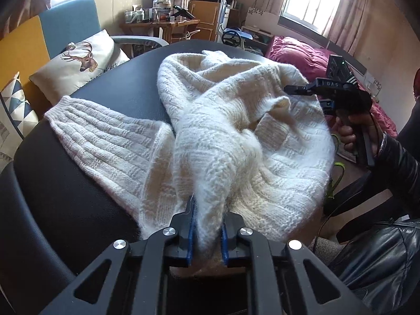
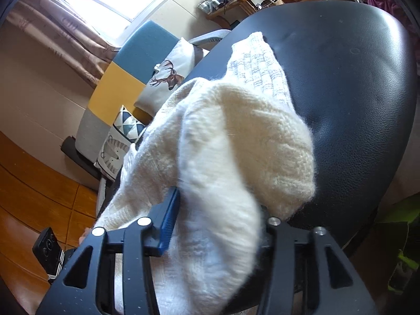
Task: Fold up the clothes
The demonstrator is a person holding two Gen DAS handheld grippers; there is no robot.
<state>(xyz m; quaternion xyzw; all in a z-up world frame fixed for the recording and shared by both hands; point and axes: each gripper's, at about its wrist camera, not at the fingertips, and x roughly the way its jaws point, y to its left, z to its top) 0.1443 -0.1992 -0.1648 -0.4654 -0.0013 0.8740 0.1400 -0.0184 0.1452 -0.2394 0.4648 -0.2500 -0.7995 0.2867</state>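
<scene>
**Sweater bunched on the table, fold barely begun**

At the left of the left wrist view, one ribbed sleeve (image 1: 105, 136) of the cream knitted sweater (image 1: 236, 131) lies flat and stretched out across the dark round table (image 1: 65, 197), its cuff toward the sofa cushions (image 1: 78, 60). Moving toward the centre, the body of the garment is heaped in loose twists rather than spread out, with a thick ridge of knit running down to the left gripper (image 1: 207, 236). Its blue pads are pressed close together on that ridge, pinching the fabric. Further right, the right gripper (image 1: 296, 89) reaches over the far edge of the heap, held by a hand (image 1: 349, 134) in a dark sleeve. In its own view the right gripper (image 2: 215, 225) has its jaws partly spread, and a fat fold of sweater lies between them; only the left blue pad (image 2: 168, 223) shows, so I cannot tell whether the wool is truly clamped.

By my reading, little is done: no tidy crease is visible. Flattening the body, bringing in the sleeves and folding it over all appear to remain.
</scene>
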